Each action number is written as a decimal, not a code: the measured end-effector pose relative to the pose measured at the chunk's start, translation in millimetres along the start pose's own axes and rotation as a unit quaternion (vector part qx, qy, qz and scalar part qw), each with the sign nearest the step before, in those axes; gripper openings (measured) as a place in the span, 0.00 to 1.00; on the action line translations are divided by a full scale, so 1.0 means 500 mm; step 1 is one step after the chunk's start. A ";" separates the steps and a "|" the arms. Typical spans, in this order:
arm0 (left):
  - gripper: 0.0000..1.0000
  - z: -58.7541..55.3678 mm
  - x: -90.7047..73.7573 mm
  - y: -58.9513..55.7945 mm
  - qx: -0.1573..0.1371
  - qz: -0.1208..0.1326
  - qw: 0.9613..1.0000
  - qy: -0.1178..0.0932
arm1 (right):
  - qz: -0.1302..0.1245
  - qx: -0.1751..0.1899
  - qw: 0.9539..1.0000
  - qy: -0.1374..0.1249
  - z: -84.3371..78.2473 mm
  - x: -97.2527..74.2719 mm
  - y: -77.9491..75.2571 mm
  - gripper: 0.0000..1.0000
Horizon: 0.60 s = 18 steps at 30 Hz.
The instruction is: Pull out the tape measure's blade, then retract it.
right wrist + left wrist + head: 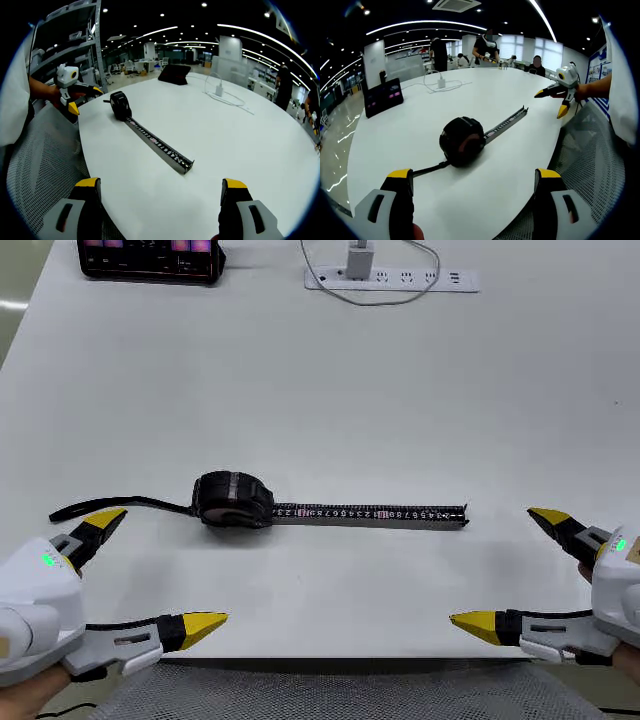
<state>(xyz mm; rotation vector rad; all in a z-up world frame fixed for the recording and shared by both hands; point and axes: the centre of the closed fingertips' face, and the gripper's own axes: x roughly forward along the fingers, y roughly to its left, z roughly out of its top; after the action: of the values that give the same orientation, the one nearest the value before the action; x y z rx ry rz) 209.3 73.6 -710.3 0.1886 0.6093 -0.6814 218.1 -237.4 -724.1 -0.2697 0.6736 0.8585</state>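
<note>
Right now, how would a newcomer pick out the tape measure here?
On the white table, look near the front edge, away from the power strip and dark tablet at the back. The tape measure is the round black case with a numbered blade drawn out flat.

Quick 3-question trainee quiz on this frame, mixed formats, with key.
1. True or false: the blade is fully retracted into the tape measure case.
2. The left tool is: A) shut on the case; B) open, touching nothing; C) shut on the blade.
3. Fill in: the blade's hooked end lies nearer the ___ tool.
Key: 1 false, the blade lies extended on the table. 2 B. 3 right tool.
</note>
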 end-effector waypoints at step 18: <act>0.99 0.004 -0.009 0.005 -0.007 0.006 1.000 -0.002 | 0.000 0.002 1.000 -0.002 -0.010 -0.002 -0.005 0.99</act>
<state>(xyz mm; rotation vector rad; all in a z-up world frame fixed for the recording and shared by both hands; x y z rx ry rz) 208.9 77.2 -706.1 0.1768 0.6080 -0.6658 217.2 -242.2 -727.4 -0.2639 0.6721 0.8564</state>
